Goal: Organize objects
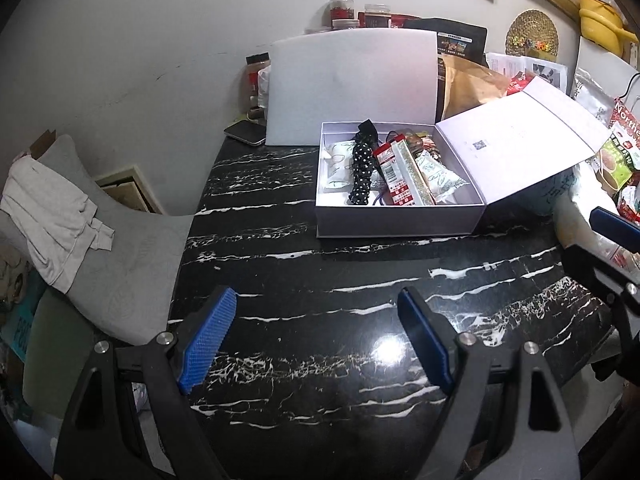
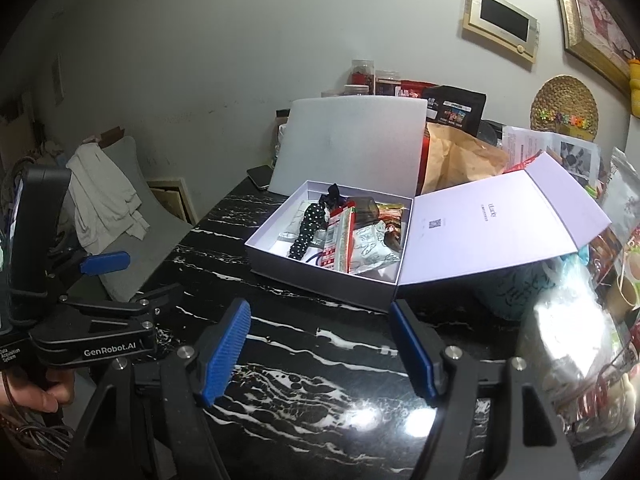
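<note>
Task looks nearly done, judging by the layout. The box (image 1: pixel 400 216) sits on the table (image 1: pixel 304 320) toward the back, w/ its lid (image 1: pixel 520 148) flipped open to the right and resting on clutter there. Items are already inside: dotted pouch (image 1: pixel 362 168), red-white packet (image 1: pixel 394 176), pale snack bags (image 1: pixel 440 178), plus a few things at the far end I can't ID. The table in front of the box is bare, so nothing obvious is left to pack. Prob. what's left: closing the lid, maybe tidying contents.

Box: white, shallow, rectangular, hinged lid w/ small print inside. Contents lie loosely, overlapping, roughly lengthwise; left part of the box floor shows bare. A white board (image 1: pixel 352 84) stands upright just behind it.

Left tool (image 1: pixel 316 340): jaws wide apart, nothing between them, over bare table, well short of the box. Right tool (image 2: pixel 320 348): jaws also apart, empty, pointing toward the box's near corner, not touching it.
</note>
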A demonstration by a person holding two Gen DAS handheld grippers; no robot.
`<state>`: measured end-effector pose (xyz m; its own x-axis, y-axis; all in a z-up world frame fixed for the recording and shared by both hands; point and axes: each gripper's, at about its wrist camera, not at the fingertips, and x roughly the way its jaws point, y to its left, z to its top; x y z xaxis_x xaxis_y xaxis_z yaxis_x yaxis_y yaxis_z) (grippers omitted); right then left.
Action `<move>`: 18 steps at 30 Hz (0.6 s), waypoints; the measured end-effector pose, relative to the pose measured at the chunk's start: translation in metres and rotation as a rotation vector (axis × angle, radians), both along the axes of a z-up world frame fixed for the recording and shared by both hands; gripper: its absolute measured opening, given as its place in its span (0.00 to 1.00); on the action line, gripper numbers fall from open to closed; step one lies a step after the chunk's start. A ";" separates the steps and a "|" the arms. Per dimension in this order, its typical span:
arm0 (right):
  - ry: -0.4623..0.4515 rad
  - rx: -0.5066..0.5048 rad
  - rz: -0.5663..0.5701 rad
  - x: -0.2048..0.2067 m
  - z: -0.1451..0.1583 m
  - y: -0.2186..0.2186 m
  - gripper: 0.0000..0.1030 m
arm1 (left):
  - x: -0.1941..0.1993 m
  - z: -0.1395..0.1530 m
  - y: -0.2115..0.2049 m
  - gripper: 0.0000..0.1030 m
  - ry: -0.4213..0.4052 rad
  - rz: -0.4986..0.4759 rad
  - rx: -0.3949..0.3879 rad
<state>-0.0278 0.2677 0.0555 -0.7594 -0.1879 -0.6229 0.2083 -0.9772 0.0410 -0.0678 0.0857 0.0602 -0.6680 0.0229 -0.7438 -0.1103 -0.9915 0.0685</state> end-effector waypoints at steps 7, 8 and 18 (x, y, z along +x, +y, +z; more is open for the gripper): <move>-0.005 0.007 -0.001 0.005 -0.002 -0.005 0.72 | 0.008 0.004 -0.007 0.80 -0.003 0.011 0.000; -0.007 0.009 -0.002 0.006 -0.003 -0.005 0.72 | 0.009 0.004 -0.008 0.80 -0.004 0.013 -0.003; -0.018 0.022 -0.001 0.005 -0.006 -0.007 0.72 | 0.011 0.004 -0.007 0.80 -0.010 0.006 -0.004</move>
<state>-0.0232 0.2609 0.0496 -0.7481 -0.1734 -0.6405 0.2065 -0.9782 0.0236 -0.0567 0.0784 0.0643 -0.6610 0.0157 -0.7502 -0.1048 -0.9919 0.0716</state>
